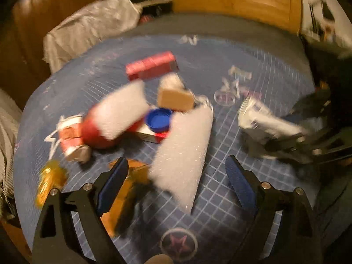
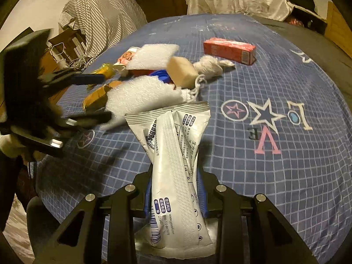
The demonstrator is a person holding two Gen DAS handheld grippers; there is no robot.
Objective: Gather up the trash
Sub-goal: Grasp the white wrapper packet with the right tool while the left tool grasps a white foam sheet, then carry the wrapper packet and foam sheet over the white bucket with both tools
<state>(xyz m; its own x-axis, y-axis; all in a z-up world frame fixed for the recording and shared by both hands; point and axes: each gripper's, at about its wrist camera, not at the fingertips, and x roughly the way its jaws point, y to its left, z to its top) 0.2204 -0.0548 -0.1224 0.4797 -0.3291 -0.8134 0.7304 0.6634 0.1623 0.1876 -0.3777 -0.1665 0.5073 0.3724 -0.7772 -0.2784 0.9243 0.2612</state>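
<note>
Trash on a blue grid bedsheet (image 2: 275,176), wooden headboard (image 1: 237,2) behind.
My right gripper (image 2: 176,189) clamps a white wrapper (image 2: 173,154); my left gripper (image 1: 176,182) gapes above the blurred pile (image 1: 136,118).

Trash pile (image 2: 154,74) crowds the blue checked sheet's (image 2: 275,165) left half. Red box (image 2: 230,49) lies apart, farther back. Right half bare, free to pass.
</note>
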